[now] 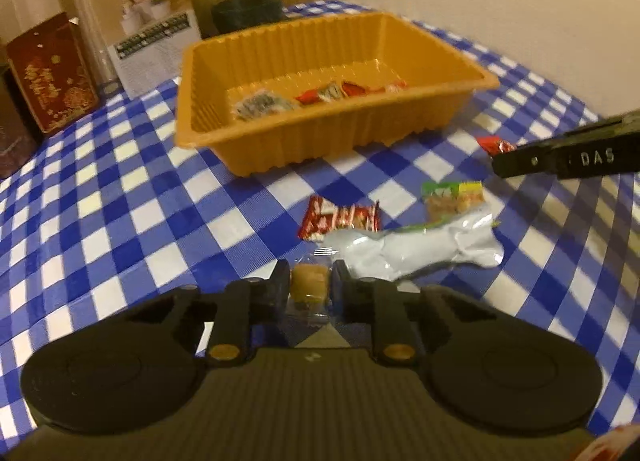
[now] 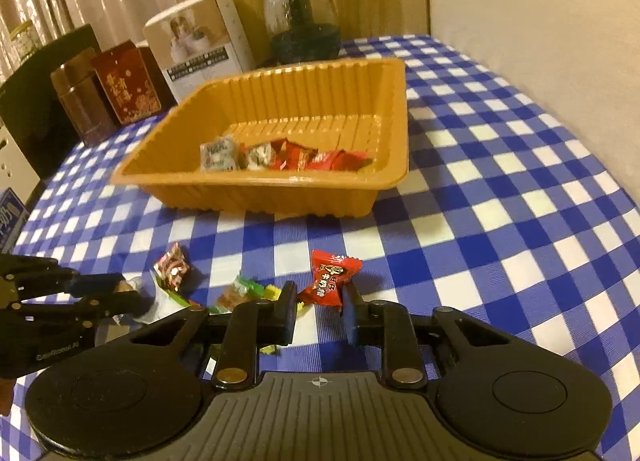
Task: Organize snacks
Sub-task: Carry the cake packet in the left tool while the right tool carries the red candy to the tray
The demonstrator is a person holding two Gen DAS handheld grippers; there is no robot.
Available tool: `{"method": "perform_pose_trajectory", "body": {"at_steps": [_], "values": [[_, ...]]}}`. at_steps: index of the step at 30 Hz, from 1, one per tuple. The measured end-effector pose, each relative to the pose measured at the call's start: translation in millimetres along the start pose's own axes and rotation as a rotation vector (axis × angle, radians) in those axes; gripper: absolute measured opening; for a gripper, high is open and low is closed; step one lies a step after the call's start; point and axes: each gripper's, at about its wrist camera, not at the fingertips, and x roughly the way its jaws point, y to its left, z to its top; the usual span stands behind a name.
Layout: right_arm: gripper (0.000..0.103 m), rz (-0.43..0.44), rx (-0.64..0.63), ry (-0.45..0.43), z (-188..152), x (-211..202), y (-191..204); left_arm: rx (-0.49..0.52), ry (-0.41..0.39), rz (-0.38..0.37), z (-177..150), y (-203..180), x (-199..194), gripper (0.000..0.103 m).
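Beside the ribbed orange tray (image 2: 280,197), crinkly, seemingly foil wrappers (image 2: 173,269) lie.

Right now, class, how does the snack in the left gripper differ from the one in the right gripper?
The left gripper holds a tan snack in a clear wrapper; the right gripper holds a red candy in an opaque printed wrapper. The tan snack looks blocky, the red candy flat with crimped ends. Both are pinched between fingers, outside the orange tray.

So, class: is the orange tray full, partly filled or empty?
Partly filled. The orange tray holds a few wrapped snacks along its near side; most of its ribbed floor shows bare.
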Motion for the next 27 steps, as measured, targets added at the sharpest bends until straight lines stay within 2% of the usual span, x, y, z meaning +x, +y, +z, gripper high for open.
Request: {"method": "perform_pose_trajectory", "body": {"at_steps": [13, 18, 27], "values": [[0.024, 0.007, -0.026, -0.154, 14.4, -31.4, 10.4, -0.138, -0.123, 0.012, 40.5, -26.6, -37.3, 0.020], [0.024, 0.007, -0.033, -0.199, 24.3, -35.7, 10.9, -0.189, -0.165, 0.013, 56.6, -32.4, -40.5, 0.020], [0.024, -0.003, -0.023, -0.248, 43.6, -31.8, 1.2, -0.313, -0.219, 0.045, 85.4, -17.0, -29.4, 0.020]]}}
